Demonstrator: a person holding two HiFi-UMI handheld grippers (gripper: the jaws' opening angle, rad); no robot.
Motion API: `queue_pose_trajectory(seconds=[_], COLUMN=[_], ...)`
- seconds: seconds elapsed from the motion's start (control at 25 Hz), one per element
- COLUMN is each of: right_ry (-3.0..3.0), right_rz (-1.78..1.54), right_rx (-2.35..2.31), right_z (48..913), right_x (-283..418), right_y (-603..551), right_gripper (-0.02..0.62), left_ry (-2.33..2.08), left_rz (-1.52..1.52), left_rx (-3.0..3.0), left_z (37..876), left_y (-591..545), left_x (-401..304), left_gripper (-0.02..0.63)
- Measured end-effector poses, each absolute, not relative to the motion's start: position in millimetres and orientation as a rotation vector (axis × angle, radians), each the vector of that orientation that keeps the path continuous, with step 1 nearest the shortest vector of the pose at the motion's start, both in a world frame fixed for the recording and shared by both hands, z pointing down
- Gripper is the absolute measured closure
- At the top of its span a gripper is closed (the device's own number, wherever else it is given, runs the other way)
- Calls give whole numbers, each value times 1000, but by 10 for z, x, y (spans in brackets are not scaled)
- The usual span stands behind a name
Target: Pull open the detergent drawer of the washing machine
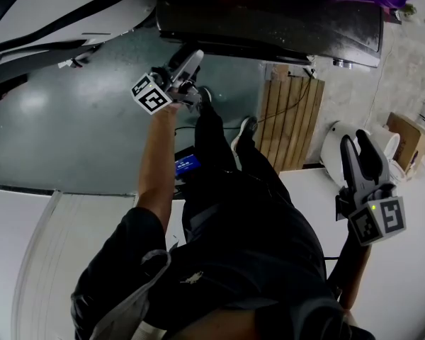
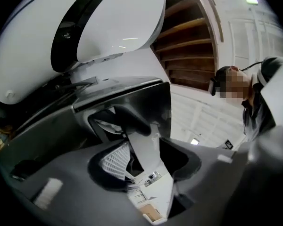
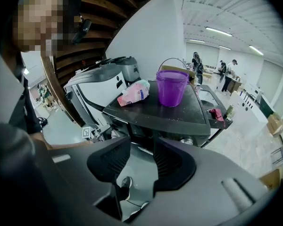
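Note:
The dark washing machine (image 1: 269, 20) stands at the top of the head view, with a purple bucket (image 3: 172, 86) and a pink bag (image 3: 134, 92) on its lid. My left gripper (image 1: 190, 61) reaches up to its front edge. In the left gripper view the grey drawer front (image 2: 132, 95) has a recess with a dark grip bar (image 2: 132, 119) right at the tips of my left gripper (image 2: 144, 142). The jaws stand partly apart, with a dark gap beside the ribbed left pad (image 2: 114, 160). My right gripper (image 1: 363, 154) hangs open and empty at the lower right, away from the machine.
A large white rounded appliance (image 2: 108, 27) rises left of the washing machine. Wooden slats (image 1: 290, 119) lean below the machine, beside a white tub (image 1: 333, 151) and a cardboard box (image 1: 407, 137). A white table (image 1: 28, 246) lies at the lower left. People stand far off (image 3: 226, 67).

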State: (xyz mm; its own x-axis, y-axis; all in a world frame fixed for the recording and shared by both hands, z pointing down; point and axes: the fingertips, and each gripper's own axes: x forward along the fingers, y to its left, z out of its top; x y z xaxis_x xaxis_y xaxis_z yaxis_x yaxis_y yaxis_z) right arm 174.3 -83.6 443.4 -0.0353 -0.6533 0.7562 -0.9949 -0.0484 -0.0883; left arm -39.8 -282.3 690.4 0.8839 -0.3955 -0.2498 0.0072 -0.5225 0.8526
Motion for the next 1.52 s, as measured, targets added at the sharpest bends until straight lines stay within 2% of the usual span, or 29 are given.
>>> queue_pose_trajectory(seconds=[0.04, 0.12, 0.44, 0.56, 0.6, 0.64, 0.68, 0.88, 0.92, 0.96, 1.0, 1.04, 1.08, 1.16, 1.4, 1.52], right_ry=[-1741, -1756, -1775, -1757, -1751, -1747, -1744, -1739, -1741, -1745, -1749, -1753, -1759, -1779, -1816, -1822], right_rz=[894, 892, 915, 932, 939, 945, 950, 966, 971, 975, 976, 977, 979, 984, 971, 963], right_rx=[1746, 1741, 1732, 1732, 1735, 1738, 1741, 1744, 1740, 1734, 1731, 1729, 1725, 1705, 1694, 1700], right_z=[4426, 4380, 4416, 4470, 4485, 4496, 4504, 4541, 4555, 4567, 4576, 4578, 4576, 4560, 4485, 4455], right_x=[1719, 1664, 1554, 1555, 1560, 1565, 1571, 1605, 1600, 1596, 1595, 1588, 1568, 1498, 1421, 1415], right_y=[-852, -869, -779, -695, -670, -648, -632, -588, -581, -580, -581, -582, -577, -574, -551, -543], right_gripper=[454, 454, 454, 454, 454, 454, 454, 454, 454, 454, 454, 454, 454, 454, 454, 454], left_ry=[-259, -212, -298, -327, -334, -330, -320, -202, -125, -58, -32, -42, -68, -141, -704, -770], left_rz=[-530, -520, -614, -628, -622, -618, -613, -676, -783, -886, -922, -877, -787, -626, -227, 66], left_rx=[2057, 2055, 1994, 2010, 2010, 2007, 2006, 2003, 1991, 1980, 1990, 2024, 2067, 2153, 2385, 2643], left_z=[6874, 6818, 6893, 6806, 6826, 6854, 6877, 6745, 6548, 6329, 6182, 6138, 6148, 6126, 6359, 6429], left_y=[-2809, -2748, -2903, -2997, -2987, -2946, -2887, -2545, -2459, -2393, -2350, -2312, -2265, -2195, -2753, -2875], left_x=[-393, -416, -527, -471, -476, -502, -538, -734, -847, -956, -1007, -989, -942, -934, -1320, -1295], left_gripper=[342, 321, 313, 264, 275, 325, 339, 344, 536, 540, 536, 490, 402, 318, 284, 276])
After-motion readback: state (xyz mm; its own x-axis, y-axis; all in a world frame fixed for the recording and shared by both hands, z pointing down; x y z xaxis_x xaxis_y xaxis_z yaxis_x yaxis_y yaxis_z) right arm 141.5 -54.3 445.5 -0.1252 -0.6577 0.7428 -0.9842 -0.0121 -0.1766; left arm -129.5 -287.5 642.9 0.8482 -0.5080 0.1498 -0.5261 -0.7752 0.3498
